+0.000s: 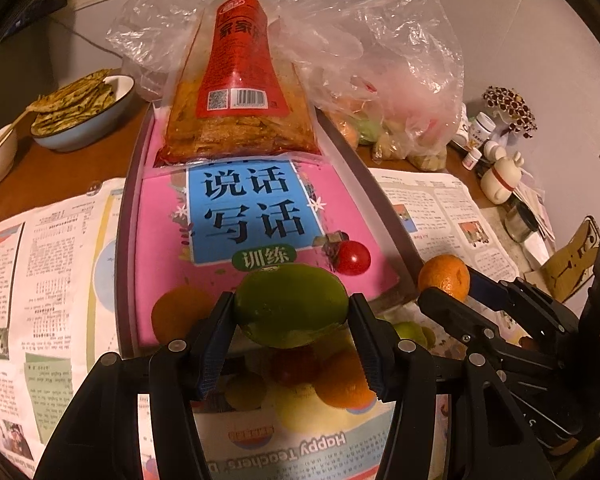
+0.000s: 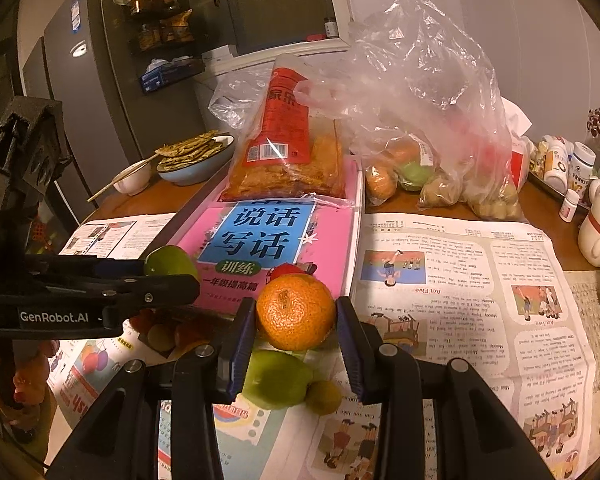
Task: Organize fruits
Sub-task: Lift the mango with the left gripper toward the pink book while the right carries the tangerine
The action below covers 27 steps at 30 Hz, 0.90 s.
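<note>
Your left tongs [image 1: 291, 312] are clamped on a green citrus fruit [image 1: 290, 304], hiding part of the loose fruit pile [image 1: 336, 380] below on the newspaper [image 1: 40, 280]. Your right tongs [image 2: 296, 320] grip an orange mandarin [image 2: 295, 311] just short of the pink book [image 2: 260, 240]; a cherry tomato [image 1: 353, 258] sits on that book. Beyond the book, a sealed snack pouch [image 1: 240, 92] leans, and a clear plastic bag [image 2: 432, 120] holds blurred produce. Left of the book, a blue bowl [image 1: 80, 136] holds flatbreads.
</note>
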Available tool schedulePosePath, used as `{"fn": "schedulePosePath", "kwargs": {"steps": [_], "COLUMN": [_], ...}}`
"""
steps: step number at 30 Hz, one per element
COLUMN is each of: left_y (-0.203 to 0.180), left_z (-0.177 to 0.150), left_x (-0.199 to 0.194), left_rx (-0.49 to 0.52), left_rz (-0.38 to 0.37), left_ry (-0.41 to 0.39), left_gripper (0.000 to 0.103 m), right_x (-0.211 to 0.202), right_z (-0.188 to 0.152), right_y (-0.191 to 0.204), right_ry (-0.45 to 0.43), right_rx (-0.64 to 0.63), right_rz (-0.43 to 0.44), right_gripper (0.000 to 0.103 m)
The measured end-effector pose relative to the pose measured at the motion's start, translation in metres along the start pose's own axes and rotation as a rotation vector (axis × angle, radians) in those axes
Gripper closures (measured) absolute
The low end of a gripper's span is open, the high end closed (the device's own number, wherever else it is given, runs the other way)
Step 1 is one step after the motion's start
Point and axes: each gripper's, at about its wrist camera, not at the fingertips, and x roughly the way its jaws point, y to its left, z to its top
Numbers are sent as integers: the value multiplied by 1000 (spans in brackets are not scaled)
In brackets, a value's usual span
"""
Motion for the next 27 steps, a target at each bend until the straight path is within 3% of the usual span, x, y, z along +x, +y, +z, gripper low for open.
{"fn": "schedulePosePath", "kwargs": {"steps": [27], "left_y": [0], "left_z": [12], "left_x": [38], "left_rx": [10], "left_rz": [19], "left_ry": [36], "left_gripper": [45], "right_x": [33], "right_z": [8], "right_y": [4], "right_ry": [49], "right_rx": [-37], "right_rz": [-29], "right_gripper": [63]}}
